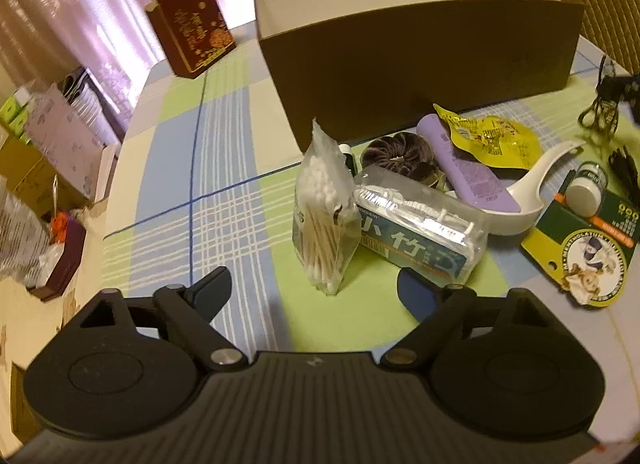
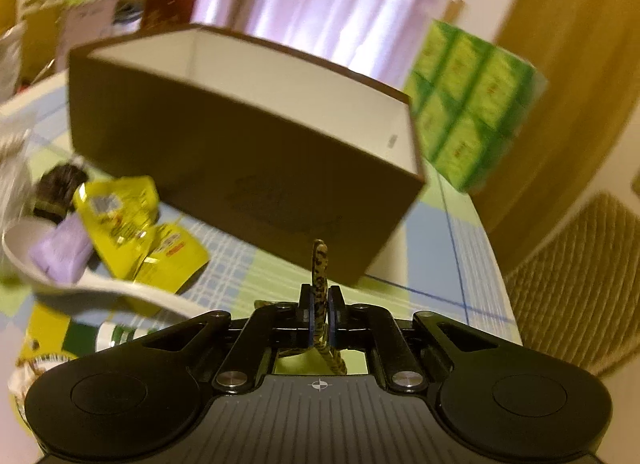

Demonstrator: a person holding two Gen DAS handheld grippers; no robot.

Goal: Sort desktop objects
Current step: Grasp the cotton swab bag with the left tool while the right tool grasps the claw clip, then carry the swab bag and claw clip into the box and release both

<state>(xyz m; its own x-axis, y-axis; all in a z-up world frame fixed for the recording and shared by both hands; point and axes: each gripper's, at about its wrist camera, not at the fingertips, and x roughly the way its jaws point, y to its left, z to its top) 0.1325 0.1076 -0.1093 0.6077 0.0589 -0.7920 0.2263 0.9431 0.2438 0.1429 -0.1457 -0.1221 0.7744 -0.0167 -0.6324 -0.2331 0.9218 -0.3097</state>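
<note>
A brown box (image 1: 420, 59) with a white inside stands open on the checked tablecloth (image 1: 224, 167). My left gripper (image 1: 316, 292) is open just in front of a bag of cotton swabs (image 1: 324, 203), which leans on a clear box of floss picks (image 1: 420, 223). Behind them lie a dark scrunchie (image 1: 396, 151), a purple tube (image 1: 468, 167), a yellow packet (image 1: 488, 135), a white spoon (image 1: 536, 187) and a small jar (image 1: 586, 187) on a green card. My right gripper (image 2: 320, 304) is shut on a leopard-print hair clip (image 2: 319, 264), held upright before the brown box (image 2: 240, 167).
A dark red carton (image 1: 192, 23) stands at the table's far left corner. Black cables (image 1: 608, 99) lie at the right. A green pack of tissues (image 2: 476, 103) sits behind the box, and a wicker chair (image 2: 580, 284) is beyond the table edge. Clutter fills the floor at left.
</note>
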